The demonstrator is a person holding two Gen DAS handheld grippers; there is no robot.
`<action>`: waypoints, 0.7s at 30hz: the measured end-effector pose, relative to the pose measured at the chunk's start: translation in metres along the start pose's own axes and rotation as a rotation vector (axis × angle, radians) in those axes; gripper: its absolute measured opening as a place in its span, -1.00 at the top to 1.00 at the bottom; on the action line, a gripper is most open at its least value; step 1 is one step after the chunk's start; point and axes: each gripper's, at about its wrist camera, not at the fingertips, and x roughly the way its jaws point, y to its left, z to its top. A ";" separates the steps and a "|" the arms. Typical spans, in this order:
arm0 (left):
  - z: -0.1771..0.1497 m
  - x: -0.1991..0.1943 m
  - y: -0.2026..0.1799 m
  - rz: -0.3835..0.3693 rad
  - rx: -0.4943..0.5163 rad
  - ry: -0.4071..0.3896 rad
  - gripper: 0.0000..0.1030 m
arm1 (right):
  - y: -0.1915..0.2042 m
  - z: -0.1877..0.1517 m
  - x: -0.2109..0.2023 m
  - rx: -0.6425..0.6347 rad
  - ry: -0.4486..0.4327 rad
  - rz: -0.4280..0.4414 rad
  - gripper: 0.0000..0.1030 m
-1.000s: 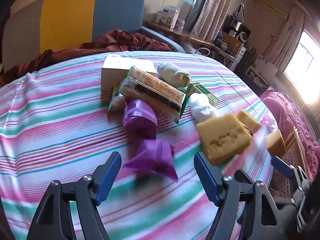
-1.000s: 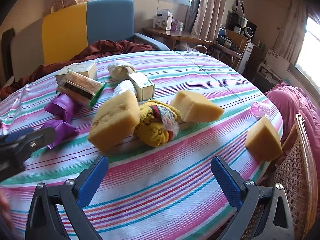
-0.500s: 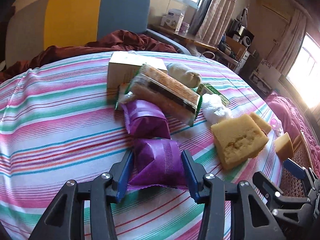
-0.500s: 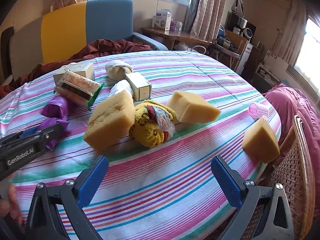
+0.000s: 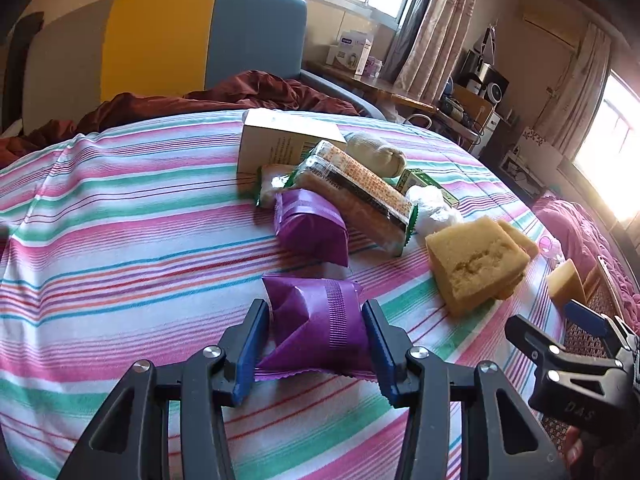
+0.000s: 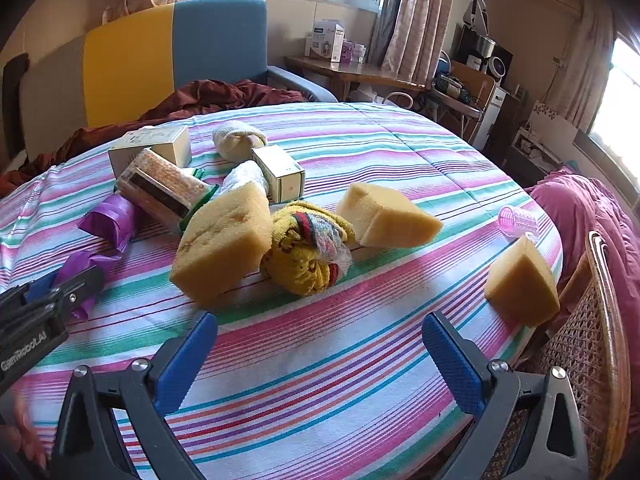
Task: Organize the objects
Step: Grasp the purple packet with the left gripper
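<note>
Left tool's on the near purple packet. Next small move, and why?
Probably lift it straight up a little. The left tool is shut on the near purple packet, both pads against its sides, and it appears to rest on the striped cloth. The second purple packet lies close behind, so avoid pushing forward.

Our right gripper point(image 6: 316, 354) hangs wide apart over the striped tablecloth point(image 6: 360, 360); ahead-left sits a big sponge point(image 6: 224, 240), touching a yellow cloth bundle point(image 6: 304, 256) dead ahead.
</note>
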 end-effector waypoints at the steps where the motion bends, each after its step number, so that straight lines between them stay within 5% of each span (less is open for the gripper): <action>1: -0.002 -0.002 0.001 -0.001 -0.003 -0.004 0.06 | 0.000 0.000 0.000 0.000 0.000 0.000 -1.00; 21: -0.026 -0.027 0.017 -0.011 -0.042 -0.046 0.06 | 0.014 0.020 -0.005 -0.013 -0.105 0.116 -0.95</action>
